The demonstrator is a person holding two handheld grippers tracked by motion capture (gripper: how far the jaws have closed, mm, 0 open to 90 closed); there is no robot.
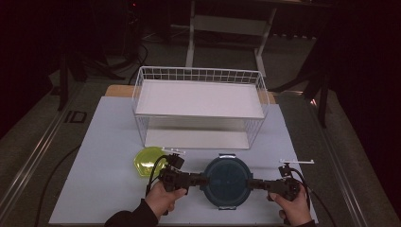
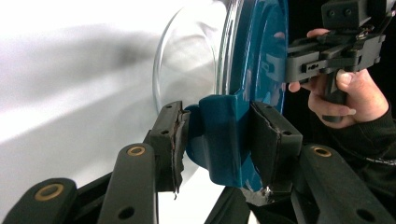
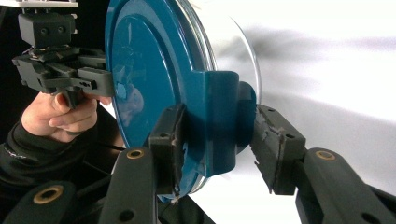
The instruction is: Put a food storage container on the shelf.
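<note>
The round blue-lidded container (image 1: 227, 180) is gripped from both sides at the near middle of the table (image 1: 94, 156), just in front of the white wire rack (image 1: 198, 106). The left gripper (image 1: 201, 179) is clamped on the lid's left latch tab, both pads seated on it in the left gripper view. The right gripper (image 1: 252, 184) is closed around the right tab (image 3: 219, 121), though in the right gripper view the outer pad looks barely touching, so that hold could be weaker than it seems.

Biggest risk, probably: the tabs are hinged clips, so if one side is raised faster than the other, the container could be tilted and a tab popped loose, with the clear bowl (image 2: 187, 60) dropped. The yellow-green dish (image 1: 147, 161), just left of the left gripper, could also be bumped.
</note>
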